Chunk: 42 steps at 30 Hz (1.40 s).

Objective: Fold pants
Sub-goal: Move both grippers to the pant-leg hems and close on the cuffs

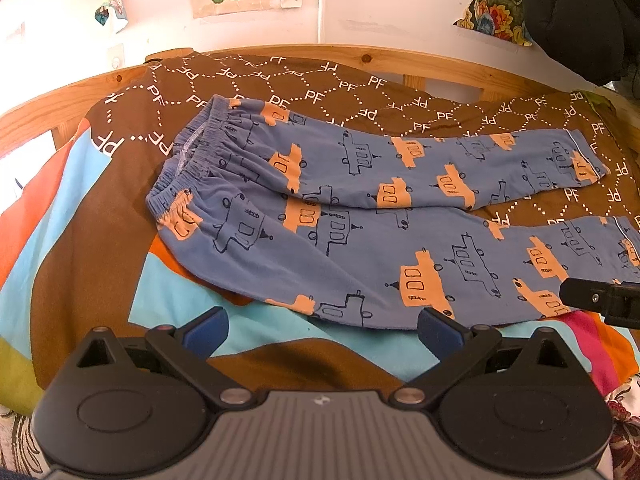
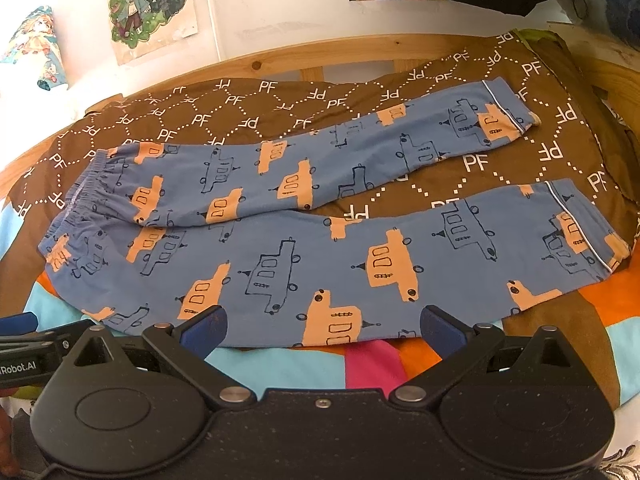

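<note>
Blue pants [image 1: 360, 216] with orange and outlined boat prints lie flat on a patterned blanket, waistband at the left, both legs spread apart toward the right. They also show in the right wrist view [image 2: 320, 240]. My left gripper [image 1: 322, 330] is open and empty, just short of the near leg's lower edge. My right gripper [image 2: 322, 330] is open and empty, its fingertips at the near leg's lower edge. The right gripper's tip [image 1: 600, 300] shows at the right edge of the left wrist view; the left gripper's tip [image 2: 24, 332] shows at the left of the right wrist view.
The brown blanket [image 1: 280, 84] with white "PF" lettering and coloured patches covers a bed with a wooden frame [image 1: 400, 60] behind it. A white wall with posters [image 2: 148, 8] stands behind. A dark garment [image 1: 580, 16] hangs at the upper right.
</note>
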Tool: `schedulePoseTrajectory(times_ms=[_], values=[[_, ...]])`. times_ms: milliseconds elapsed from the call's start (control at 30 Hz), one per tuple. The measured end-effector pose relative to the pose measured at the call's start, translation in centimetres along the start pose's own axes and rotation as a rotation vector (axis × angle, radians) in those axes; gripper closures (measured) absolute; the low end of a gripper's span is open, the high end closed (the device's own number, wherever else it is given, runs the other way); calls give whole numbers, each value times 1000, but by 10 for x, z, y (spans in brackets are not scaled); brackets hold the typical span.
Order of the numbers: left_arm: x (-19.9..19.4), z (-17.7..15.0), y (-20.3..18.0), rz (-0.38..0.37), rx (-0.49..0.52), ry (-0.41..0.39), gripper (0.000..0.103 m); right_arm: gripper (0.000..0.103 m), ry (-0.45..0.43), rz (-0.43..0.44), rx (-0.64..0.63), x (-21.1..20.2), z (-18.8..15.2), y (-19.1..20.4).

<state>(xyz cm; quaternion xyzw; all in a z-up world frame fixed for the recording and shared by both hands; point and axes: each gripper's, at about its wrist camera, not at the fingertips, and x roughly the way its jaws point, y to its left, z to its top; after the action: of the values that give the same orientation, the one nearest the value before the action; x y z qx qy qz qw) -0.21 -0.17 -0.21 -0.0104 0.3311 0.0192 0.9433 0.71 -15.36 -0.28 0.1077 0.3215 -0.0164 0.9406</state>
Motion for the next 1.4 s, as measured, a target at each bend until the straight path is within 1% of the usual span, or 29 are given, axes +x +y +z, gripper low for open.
schedulePoseTrajectory(times_ms=[133,200,267,367,433,500,633,700,767,833,900,967,1000,1067,1133,1200,1267,1300,1367,1400], values=[[4,3,5,-10,-34,35,0,1,8,0,-5,2,1,-1],[8,10,11,-19,-71,65,0,1,12,-5,-21,4,4,-1],[10,22,16,-38,-99,77,0,1,18,7,-41,7,9,1],[12,46,24,-59,-108,45,0,1,-1,42,-68,11,28,2],[15,62,30,-74,-116,12,0,1,-5,81,-76,15,44,2],[22,78,34,-99,-127,-9,0,1,-15,118,-121,19,67,6],[40,105,45,-237,-206,-46,0,1,-55,189,-297,22,117,13],[50,117,47,-303,-255,-75,0,1,-65,244,-376,27,146,15],[60,129,45,-329,-279,-122,0,1,-48,287,-434,37,174,13],[68,144,41,-330,-269,-170,0,1,30,360,-475,58,205,8],[81,166,35,-313,-201,-168,0,1,148,449,-468,88,236,-1],[97,188,26,-291,-89,-152,0,1,198,488,-466,113,253,-9],[107,199,20,-283,-18,-146,0,1,210,491,-476,127,261,-14],[125,215,7,-266,92,-129,0,1,209,476,-512,153,272,-21],[149,228,-5,-254,178,-97,0,1,211,442,-558,173,275,-26],[178,241,-17,-264,255,-39,0,1,232,403,-604,198,280,-30],[209,249,-26,-278,331,31,0,1,240,378,-608,220,283,-34],[224,254,-30,-282,375,63,0,1,249,387,-599,228,285,-36],[248,252,-36,-294,479,118,0,5,257,407,-585,241,288,-40],[259,253,-39,-299,536,142,0,9,261,404,-592,248,289,-41]])
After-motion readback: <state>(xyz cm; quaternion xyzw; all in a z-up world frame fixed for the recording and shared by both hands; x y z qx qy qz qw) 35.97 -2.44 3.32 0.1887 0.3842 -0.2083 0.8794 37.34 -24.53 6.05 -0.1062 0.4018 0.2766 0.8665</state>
